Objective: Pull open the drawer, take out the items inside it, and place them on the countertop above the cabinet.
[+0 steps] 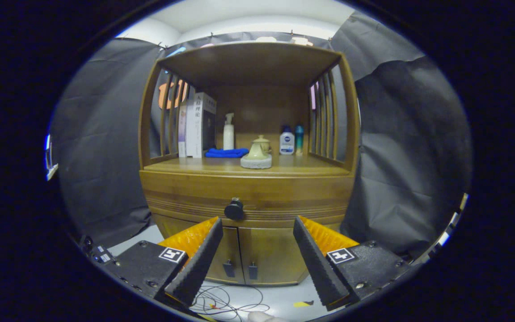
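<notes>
On countertop [293,167]: teapot [257,154], bottles, books, drawer [248,197] closed, gripper [257,237] spread

Fingers [257,226] spread wide, short of closed drawer's knob [234,209]

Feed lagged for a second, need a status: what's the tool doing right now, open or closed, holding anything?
Tool: open, fingers spread wide, holding nothing; the closed drawer's dark knob sits just ahead, between the fingers, untouched.
</notes>
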